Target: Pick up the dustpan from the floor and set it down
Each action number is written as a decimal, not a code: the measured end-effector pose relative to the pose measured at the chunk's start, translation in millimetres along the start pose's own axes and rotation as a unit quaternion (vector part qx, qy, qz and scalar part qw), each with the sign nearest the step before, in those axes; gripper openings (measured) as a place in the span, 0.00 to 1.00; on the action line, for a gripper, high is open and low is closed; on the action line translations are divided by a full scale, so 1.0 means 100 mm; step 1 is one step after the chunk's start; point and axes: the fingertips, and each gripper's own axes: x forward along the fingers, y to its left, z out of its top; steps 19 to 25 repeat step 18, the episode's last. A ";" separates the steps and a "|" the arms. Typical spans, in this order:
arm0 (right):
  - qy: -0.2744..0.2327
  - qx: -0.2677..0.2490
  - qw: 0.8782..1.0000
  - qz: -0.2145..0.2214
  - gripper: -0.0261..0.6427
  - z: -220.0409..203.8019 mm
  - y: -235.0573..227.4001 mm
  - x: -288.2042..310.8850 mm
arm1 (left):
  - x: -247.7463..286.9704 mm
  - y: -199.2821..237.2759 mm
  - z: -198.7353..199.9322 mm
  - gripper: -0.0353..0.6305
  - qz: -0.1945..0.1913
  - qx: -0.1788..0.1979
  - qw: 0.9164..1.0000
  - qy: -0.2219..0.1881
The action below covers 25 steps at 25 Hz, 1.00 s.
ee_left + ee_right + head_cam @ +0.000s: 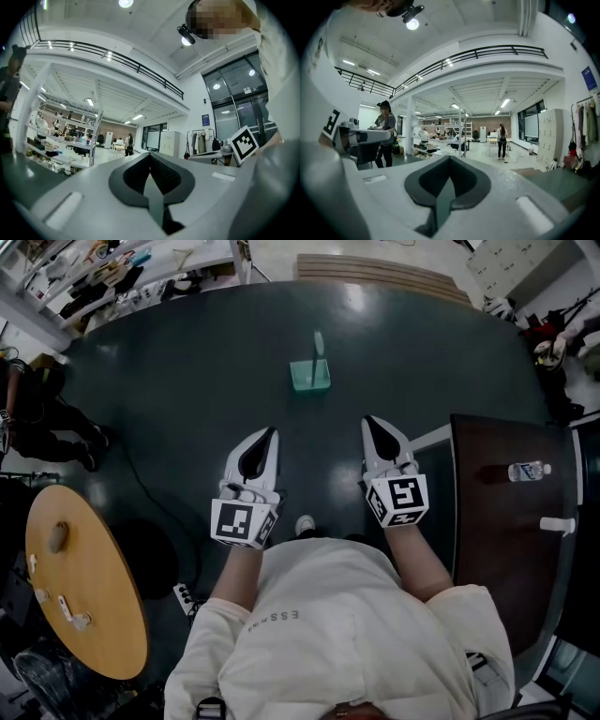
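Green translucent dustpan point(310, 374) on dark floor point(187, 381), at 12 o'clock of both grippers, well apart from them. Left gripper point(272, 434) and right gripper point(369, 422) side by side, jaws closed, holding nothing.

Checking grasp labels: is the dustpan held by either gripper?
No, the dustpan sits on the floor, apart from the left gripper and right gripper.
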 end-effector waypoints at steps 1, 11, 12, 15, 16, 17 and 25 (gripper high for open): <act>0.000 0.002 1.000 -0.002 0.03 0.01 -0.01 0.00 | -0.01 0.00 0.01 0.08 0.000 0.000 1.000 0.001; 0.003 0.002 1.000 -0.008 0.03 -0.01 -0.02 -0.07 | -0.07 -0.02 0.04 0.08 0.006 0.001 1.000 0.003; 0.002 0.001 1.000 -0.008 0.03 0.00 -0.02 -0.07 | -0.08 -0.03 0.05 0.08 0.006 0.001 1.000 0.003; 0.002 0.000 1.000 -0.010 0.03 0.00 0.01 -0.11 | -0.13 -0.04 0.03 0.08 0.006 0.003 1.000 0.002; 0.002 0.001 1.000 -0.010 0.03 -0.01 0.03 -0.13 | -0.15 -0.04 0.01 0.08 0.007 0.003 1.000 0.003; 0.003 0.001 1.000 -0.010 0.03 -0.02 0.04 -0.15 | -0.17 -0.04 0.00 0.08 0.007 0.003 1.000 0.003; 0.003 0.002 1.000 -0.010 0.03 -0.04 0.05 -0.16 | -0.19 -0.04 -0.01 0.08 0.008 0.003 1.000 0.004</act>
